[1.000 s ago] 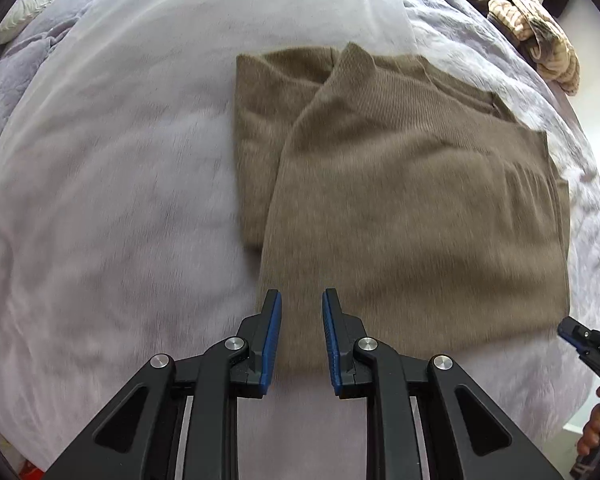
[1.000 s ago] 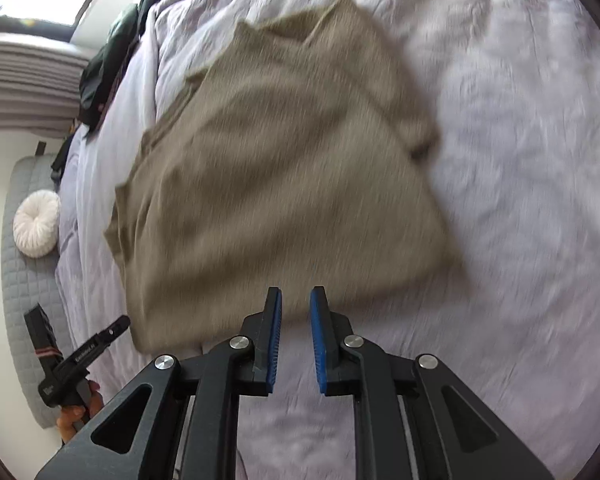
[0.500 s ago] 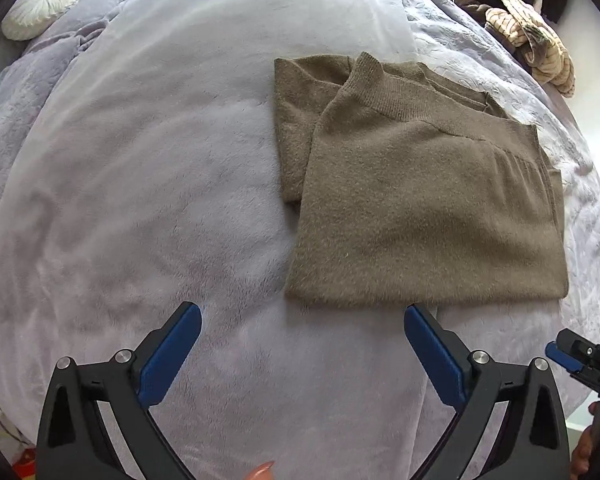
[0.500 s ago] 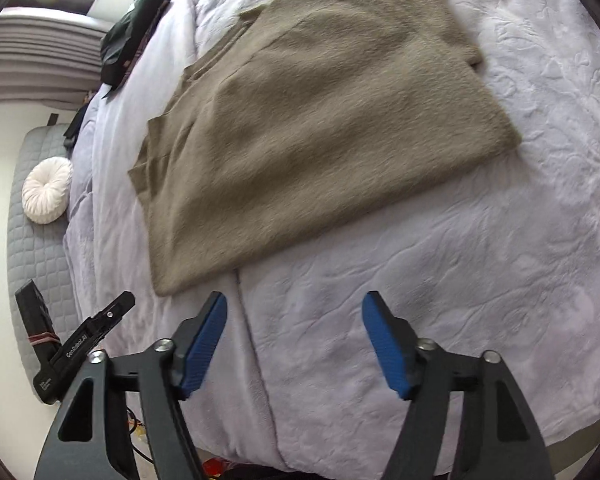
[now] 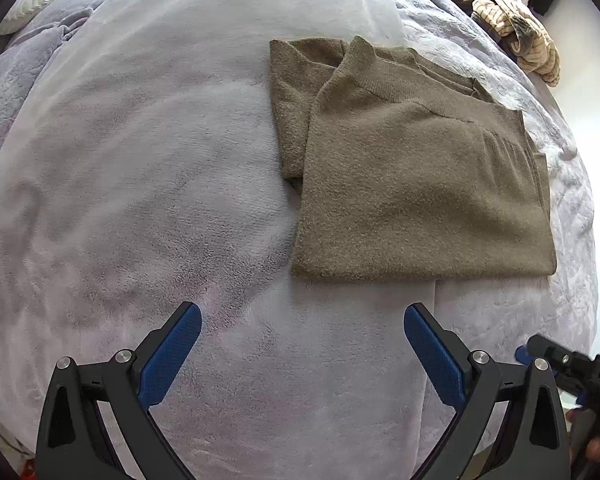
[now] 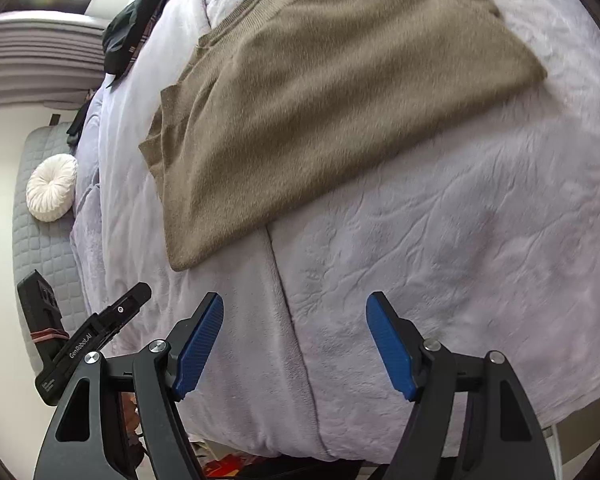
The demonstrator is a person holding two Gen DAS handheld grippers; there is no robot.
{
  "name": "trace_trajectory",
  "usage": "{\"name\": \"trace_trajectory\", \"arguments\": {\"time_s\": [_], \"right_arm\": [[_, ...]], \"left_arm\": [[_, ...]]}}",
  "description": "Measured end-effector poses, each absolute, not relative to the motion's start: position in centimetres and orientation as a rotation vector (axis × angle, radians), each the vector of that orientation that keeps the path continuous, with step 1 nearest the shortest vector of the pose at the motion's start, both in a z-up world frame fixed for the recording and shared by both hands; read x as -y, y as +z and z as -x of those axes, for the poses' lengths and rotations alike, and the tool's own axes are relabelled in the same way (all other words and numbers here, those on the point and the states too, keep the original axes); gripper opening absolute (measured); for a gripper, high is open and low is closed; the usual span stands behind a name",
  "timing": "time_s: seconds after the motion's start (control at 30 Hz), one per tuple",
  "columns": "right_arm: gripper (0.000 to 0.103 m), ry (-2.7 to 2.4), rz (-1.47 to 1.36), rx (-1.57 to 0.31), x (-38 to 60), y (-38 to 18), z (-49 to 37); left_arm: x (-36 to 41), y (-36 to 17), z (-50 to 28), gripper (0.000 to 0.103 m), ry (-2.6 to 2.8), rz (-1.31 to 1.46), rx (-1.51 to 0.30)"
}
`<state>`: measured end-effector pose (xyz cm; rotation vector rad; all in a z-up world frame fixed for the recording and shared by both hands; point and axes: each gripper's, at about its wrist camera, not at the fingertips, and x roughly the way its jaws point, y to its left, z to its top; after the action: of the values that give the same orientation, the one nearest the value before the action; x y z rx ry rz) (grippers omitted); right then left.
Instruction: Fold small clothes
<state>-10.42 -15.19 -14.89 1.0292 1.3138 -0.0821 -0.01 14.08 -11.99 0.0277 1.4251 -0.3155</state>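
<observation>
Olive-brown knit fills the middle of both my views: the folded sweater lies flat on the lavender fleece blanket, its ribbed neckline toward the far side in the left wrist view and one folded sleeve panel showing along its left edge. A second ago I had both tools right at the near hem with their blue pads nearly together; half a second ago they had already sprung apart, and now my left gripper sits back from the garment with its jaws spread wide, nothing between them, bare blanket below. My right gripper is likewise spread wide and holding nothing, hanging over the blanket seam near the bed's edge, with the sweater well ahead of it and closer to the top of the frame than it was a second ago. The sweater itself looks unchanged in shape since the release, a neat rectangle with crisp near edge. From the right wrist view I can see part of the left tool at lower left, a round white cushion on a grey quilted surface, and dark clothing heaped at the far end of the bed. From the left wrist view, a striped garment lies bunched at the upper right.
</observation>
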Motion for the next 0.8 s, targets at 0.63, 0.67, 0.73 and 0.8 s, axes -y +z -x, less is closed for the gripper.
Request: {"name": "trace_trajectory", "arguments": {"time_s": [0.63,0.67,0.73,0.8], "right_arm": [[0.077,0.009,-1.371,-1.19,11.7,-20.1,4.7],[0.077,0.018,-1.404,-1.172,11.6,-20.7,4.1],[0.077,0.033,-1.461,-1.15,11.2,-22.0,2.8],[0.077,0.041,-1.505,-1.134,10.8,-23.1,1.9]], "left_arm": [[-16.3,-11.3,-7.2,0.101,-0.357,0.112,-1.348],[-16.5,-11.3,-8.0,0.101,-0.363,0.134,-1.337],[-16.5,-11.7,-9.2,0.101,-0.377,0.165,-1.333],[-16.5,-12.6,-9.9,0.101,-0.39,0.193,-1.351]]}}
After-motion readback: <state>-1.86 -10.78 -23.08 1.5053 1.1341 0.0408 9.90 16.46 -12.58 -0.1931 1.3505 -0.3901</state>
